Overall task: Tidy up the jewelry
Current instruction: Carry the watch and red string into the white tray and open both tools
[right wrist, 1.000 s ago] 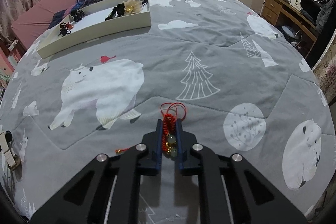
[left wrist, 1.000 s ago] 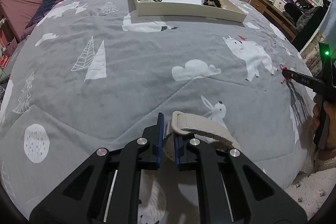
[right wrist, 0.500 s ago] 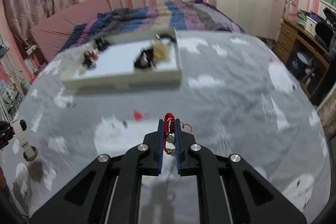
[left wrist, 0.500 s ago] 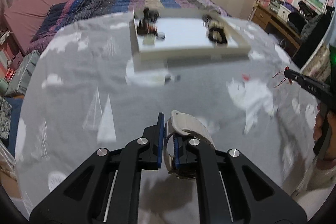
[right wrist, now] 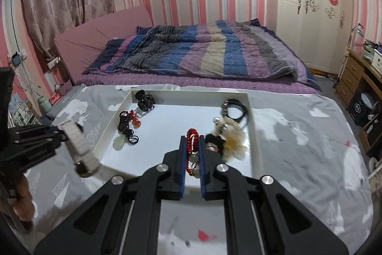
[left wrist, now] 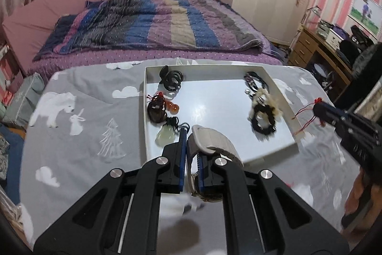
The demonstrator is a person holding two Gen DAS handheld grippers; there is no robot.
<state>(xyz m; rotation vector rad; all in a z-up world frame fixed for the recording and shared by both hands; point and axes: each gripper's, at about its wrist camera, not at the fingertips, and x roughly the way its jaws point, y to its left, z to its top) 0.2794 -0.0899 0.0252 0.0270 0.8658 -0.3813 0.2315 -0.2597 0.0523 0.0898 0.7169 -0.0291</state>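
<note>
Two held pieces are shown above a white tray (left wrist: pixel 269 152) at frame centre, which rests on a grey animal-print blanket (left wrist: pixel 78 135). The left gripper (left wrist: pixel 190 142), at lower centre of the left wrist view, is clamped tight on the beige strap of a wristwatch (left wrist: pixel 214 142), whose case hangs below the jaws. The right gripper (right wrist: pixel 192 147), at lower centre of the right wrist view, is closed on a red bead bracelet (right wrist: pixel 193 135) with pale green beads.

Several pieces are already seen in the tray: black hair ties (left wrist: pixel 172 80) at its upper left, a dark corded pendant with an amber bead (left wrist: pixel 158 109) and a pale green pendant (left wrist: pixel 164 135) along its left side, and black cords with a cream flower piece (left wrist: pixel 262 109) on its right.

The task is judged well advanced; the two carried pieces remain to be set down and released. Whether more pieces lie elsewhere cannot be told.

White lettering is visible on the right gripper at the right edge of the left wrist view but is too blurred to read.
</note>
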